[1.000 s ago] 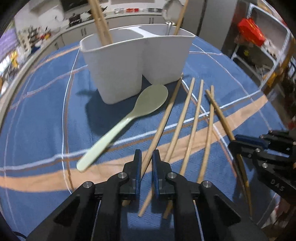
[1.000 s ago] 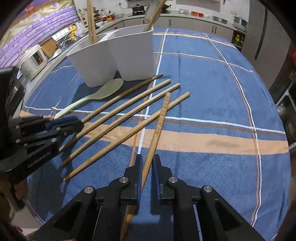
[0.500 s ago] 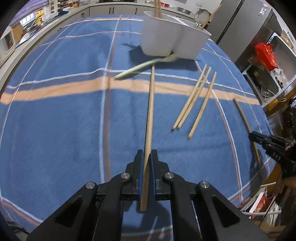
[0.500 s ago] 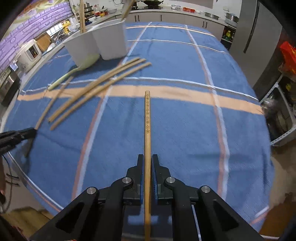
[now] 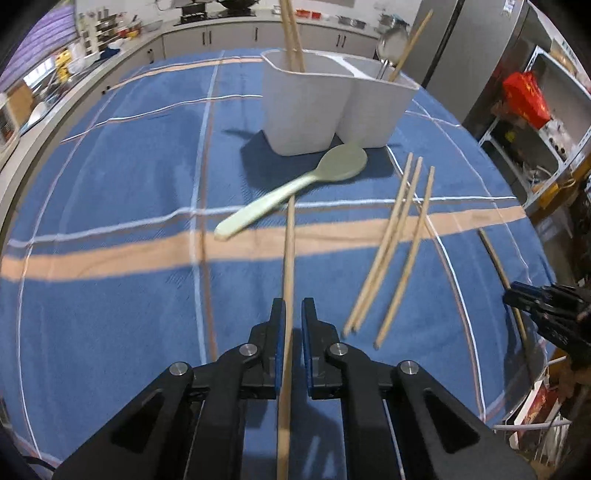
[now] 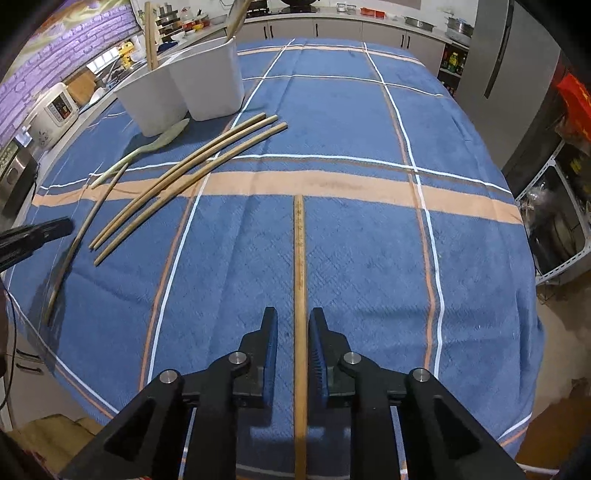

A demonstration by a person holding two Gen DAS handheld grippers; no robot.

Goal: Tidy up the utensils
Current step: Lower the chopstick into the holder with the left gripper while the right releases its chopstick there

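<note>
My left gripper is shut on a long wooden chopstick whose tip points toward the green spoon. The spoon lies in front of the white two-compartment holder, which has chopsticks in one side and a strainer in the other. Three chopsticks lie side by side on the blue cloth. My right gripper has its jaws opening, and a darker chopstick runs between them with a gap at the left pad. The holder, spoon and left gripper show at the left.
The blue plaid tablecloth covers a round table whose edge falls away near both grippers. A kitchen counter runs behind, a fridge and a wire shelf with a red bag stand to the right, and a rice cooker sits far left.
Both grippers drew a chopstick out of the row and away from the holder. The left now swings toward the holder, still gripping. The right gripper's jaws have parted around its chopstick.
</note>
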